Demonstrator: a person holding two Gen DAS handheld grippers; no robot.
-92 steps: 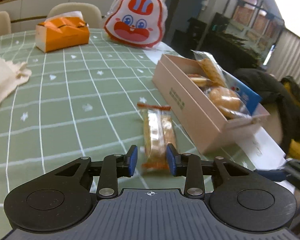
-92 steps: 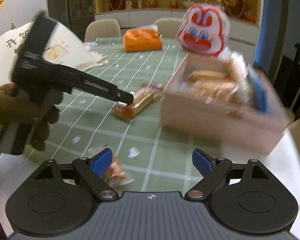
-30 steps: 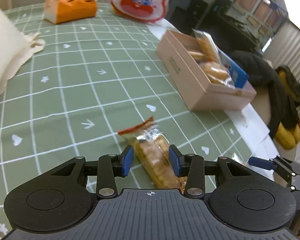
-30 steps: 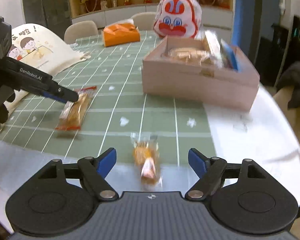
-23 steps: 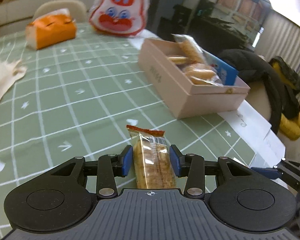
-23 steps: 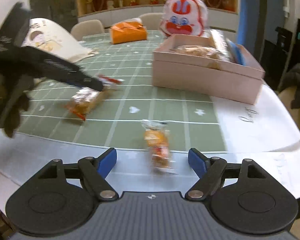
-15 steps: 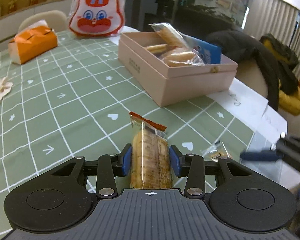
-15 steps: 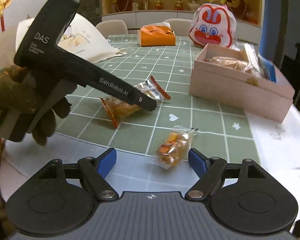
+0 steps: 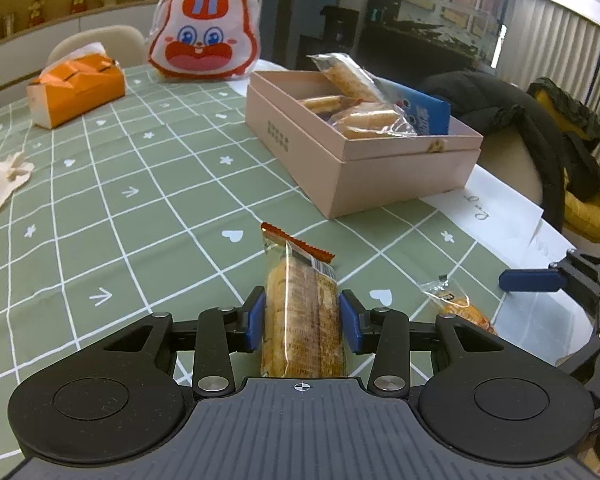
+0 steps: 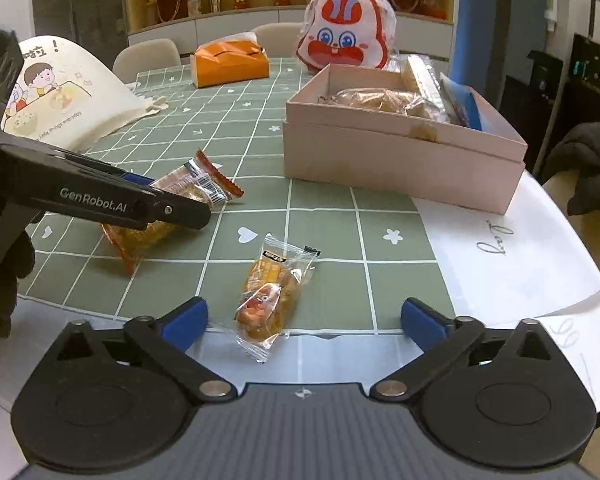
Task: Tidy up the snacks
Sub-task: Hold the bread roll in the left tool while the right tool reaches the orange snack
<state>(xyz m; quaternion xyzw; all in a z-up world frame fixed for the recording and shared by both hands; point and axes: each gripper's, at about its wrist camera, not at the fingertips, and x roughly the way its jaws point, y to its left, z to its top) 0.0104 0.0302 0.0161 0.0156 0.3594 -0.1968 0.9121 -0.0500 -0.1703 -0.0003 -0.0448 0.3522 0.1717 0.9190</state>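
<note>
Three seconds ago the long cracker packet [image 9: 300, 312] lay flat on the green checked tablecloth [image 9: 100, 208] with the left gripper [image 9: 302, 320] only closing in on it; now that gripper has it pinched between its blue pads [image 9: 255, 322] and lifted clear of the cloth, its red crimped end pointing toward the pink box [image 9: 364, 168]. The right wrist view confirms the hold: the packet hangs from the left tongs at the near left of the table, tilted, with its lower end close to the cloth.

The right gripper [image 10: 304, 322] stands wide apart and holds nothing. It hovers over the near edge of the table, and a small clear-wrapped snack [image 10: 270, 292] lies on the cloth between and just beyond its open fingers, untouched.

The pink box sits to the far right, open, and already holds several wrapped pastries [image 9: 364, 120] and a blue packet [image 9: 428, 114] standing against its far wall. So part of the sorting looks done. What seems to remain is carrying the cracker packet across to the box and letting it go there, then picking up the small snack and boxing it too. No other loose snack shows on the table. An orange tissue box [image 9: 76, 92], a rabbit-face bag [image 9: 204, 44] and a printed cloth bag [image 10: 64, 96] sit farther off, and I judge them no part of the job.
</note>
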